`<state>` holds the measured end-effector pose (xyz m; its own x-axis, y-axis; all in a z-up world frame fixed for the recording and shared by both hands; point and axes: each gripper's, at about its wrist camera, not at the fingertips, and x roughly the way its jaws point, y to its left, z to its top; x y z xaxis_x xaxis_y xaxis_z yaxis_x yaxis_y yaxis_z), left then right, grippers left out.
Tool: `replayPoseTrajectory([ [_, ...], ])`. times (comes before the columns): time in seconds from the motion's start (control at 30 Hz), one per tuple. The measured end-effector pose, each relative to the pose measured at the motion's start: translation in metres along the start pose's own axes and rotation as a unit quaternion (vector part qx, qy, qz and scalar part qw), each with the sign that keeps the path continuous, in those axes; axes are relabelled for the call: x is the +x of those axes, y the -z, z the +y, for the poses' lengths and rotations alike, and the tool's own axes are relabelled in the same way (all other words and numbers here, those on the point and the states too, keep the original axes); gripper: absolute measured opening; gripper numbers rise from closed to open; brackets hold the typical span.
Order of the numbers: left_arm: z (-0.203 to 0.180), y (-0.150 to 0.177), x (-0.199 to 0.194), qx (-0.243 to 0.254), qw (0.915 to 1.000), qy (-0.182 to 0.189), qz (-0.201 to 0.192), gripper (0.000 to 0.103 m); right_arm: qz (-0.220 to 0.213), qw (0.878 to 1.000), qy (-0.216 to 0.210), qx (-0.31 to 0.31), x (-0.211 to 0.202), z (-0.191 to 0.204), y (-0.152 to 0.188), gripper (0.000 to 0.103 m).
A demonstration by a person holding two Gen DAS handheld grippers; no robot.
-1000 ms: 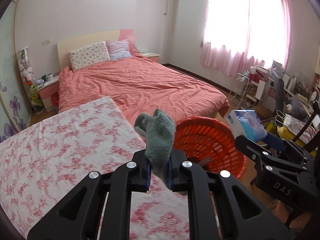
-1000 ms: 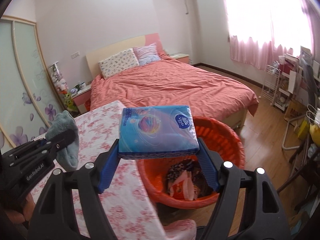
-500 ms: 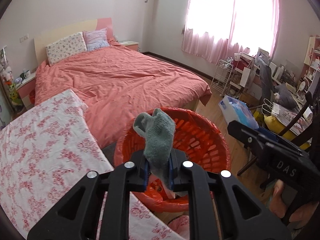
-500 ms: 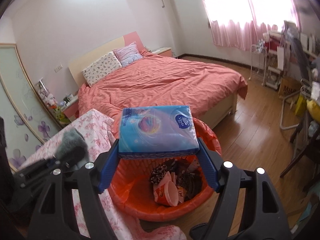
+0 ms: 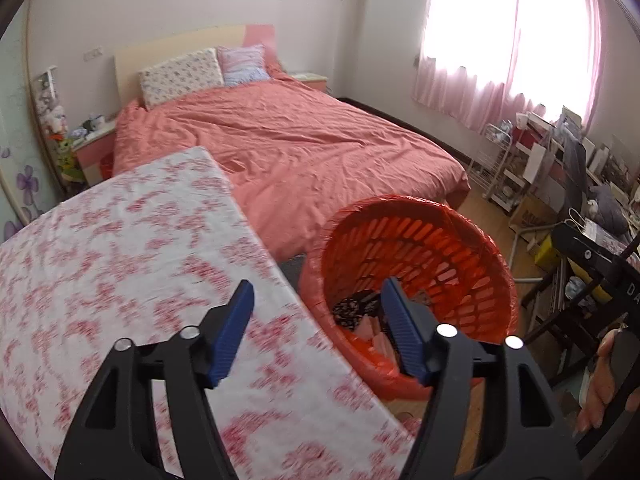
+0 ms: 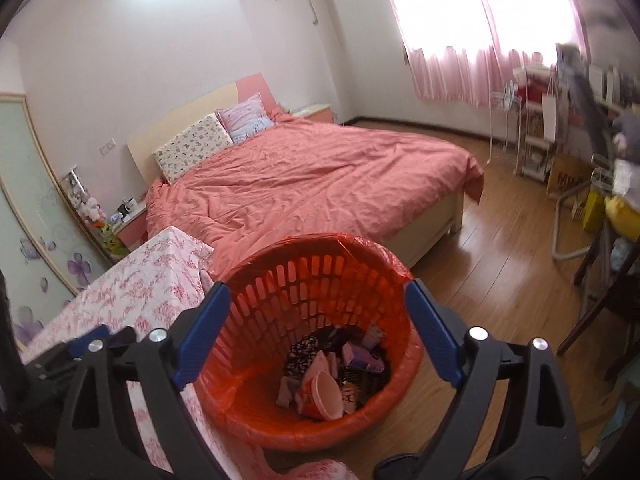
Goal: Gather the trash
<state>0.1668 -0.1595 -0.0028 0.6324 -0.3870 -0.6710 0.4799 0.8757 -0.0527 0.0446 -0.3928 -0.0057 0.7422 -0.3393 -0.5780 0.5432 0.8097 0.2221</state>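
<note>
Bench [image 5: 120, 264] wearing floral cloth, orange basket [image 6: 320, 280] sitting on wood floor [image 6: 500, 248] beside it, coral bed [image 5: 304, 148] lying behind, left gripper [image 5: 316, 312] and right gripper [image 6: 316, 320] fingers opening, holding nothing.

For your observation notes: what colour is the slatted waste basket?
Orange-red basket, lined with a matching bag; clearest in the right wrist view.

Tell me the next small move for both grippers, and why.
Probably lift both away from the orange basket toward the floral table. The left gripper and right gripper have opening jaws with nothing between them, so look for more trash.
</note>
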Motion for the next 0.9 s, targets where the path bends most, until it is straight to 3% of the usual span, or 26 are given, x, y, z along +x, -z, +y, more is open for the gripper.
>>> replayPoseTrajectory([
  [0.1,0.016,0.013,-0.032,-0.006,0.9993,-0.028,-0.024,0.078,-0.031,0.999,0.016,-0.031,-0.031,0.020,0.009,0.099],
  [0.23,0.035,0.031,-0.073,-0.011,0.9934,-0.090,-0.071,0.092,-0.054,0.996,0.040,-0.061,-0.067,0.042,0.025,0.099],
  [0.37,0.049,0.052,-0.108,-0.023,0.9848,-0.141,-0.100,0.099,-0.063,0.992,0.063,-0.088,-0.099,0.063,0.042,0.099],
  [0.63,0.068,0.094,-0.161,-0.051,0.9716,-0.188,-0.134,0.101,-0.112,0.989,0.075,-0.060,-0.152,0.082,0.084,0.099],
  [0.73,0.073,0.107,-0.170,-0.065,0.9695,-0.197,-0.130,0.101,-0.111,0.988,0.090,-0.062,-0.163,0.090,0.101,0.099],
  [0.9,0.079,0.123,-0.181,-0.083,0.9647,-0.214,-0.130,0.101,-0.087,0.989,0.081,-0.087,-0.171,0.105,0.118,0.099],
])
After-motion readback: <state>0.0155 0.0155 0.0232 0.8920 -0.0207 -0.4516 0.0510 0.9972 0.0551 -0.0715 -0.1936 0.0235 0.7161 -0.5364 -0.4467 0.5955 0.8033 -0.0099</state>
